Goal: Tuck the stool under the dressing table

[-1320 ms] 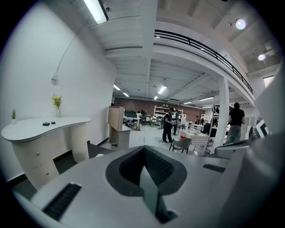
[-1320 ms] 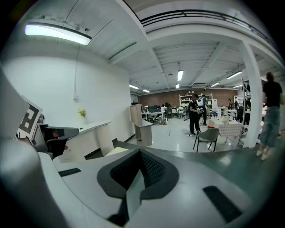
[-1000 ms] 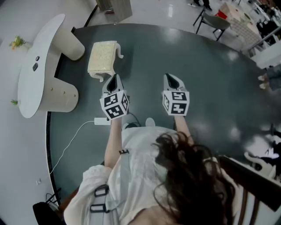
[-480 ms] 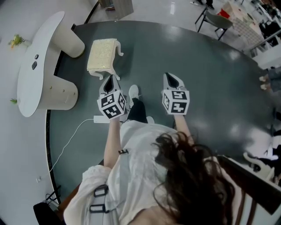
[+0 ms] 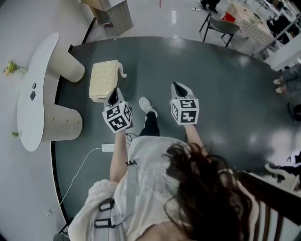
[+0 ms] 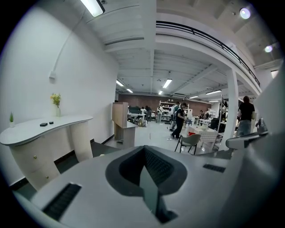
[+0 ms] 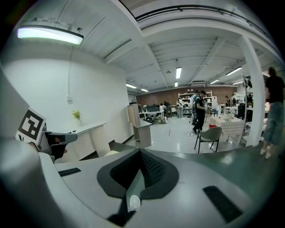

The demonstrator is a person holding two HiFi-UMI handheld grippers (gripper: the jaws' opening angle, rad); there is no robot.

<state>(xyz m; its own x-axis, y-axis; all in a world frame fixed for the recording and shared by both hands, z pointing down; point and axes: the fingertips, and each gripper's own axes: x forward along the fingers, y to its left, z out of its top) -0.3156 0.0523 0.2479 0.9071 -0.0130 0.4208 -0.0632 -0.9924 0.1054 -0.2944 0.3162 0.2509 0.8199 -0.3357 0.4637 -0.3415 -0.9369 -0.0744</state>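
On the dark floor mat (image 5: pixel 225 94), the cream stool (image 5: pixel 103 79) is seen upright, just beside the white dressing table (image 5: pixel 35 108). It is set outside the worktop edge, not tucked under it. The stool is placed near the farther of the 2 round table legs (image 5: pixel 66 66), with the gap between the legs to its left in the head view.

The left gripper (image 5: pixel 113 95) is held over the mat with its tip at the stool's near corner; contact cannot be told. Its jaws are shown fully closed in the left gripper view, with nothing held between them. The right gripper (image 5: pixel 178 88) is held well apart from the stool, off to its right. Its jaws are also closed and empty in the right gripper view.

A white shoe (image 5: pixel 147 106) is seen on the mat between the 2 grippers. A white cable (image 5: pixel 80 164) is laid across the mat by the person's left side.

A small plant (image 5: pixel 10 68) and 2 small dark items (image 5: pixel 32 95) are carried on the worktop. A wooden cabinet (image 5: pixel 113 9) and a grey chair (image 5: pixel 216 23) are seen beyond the mat.
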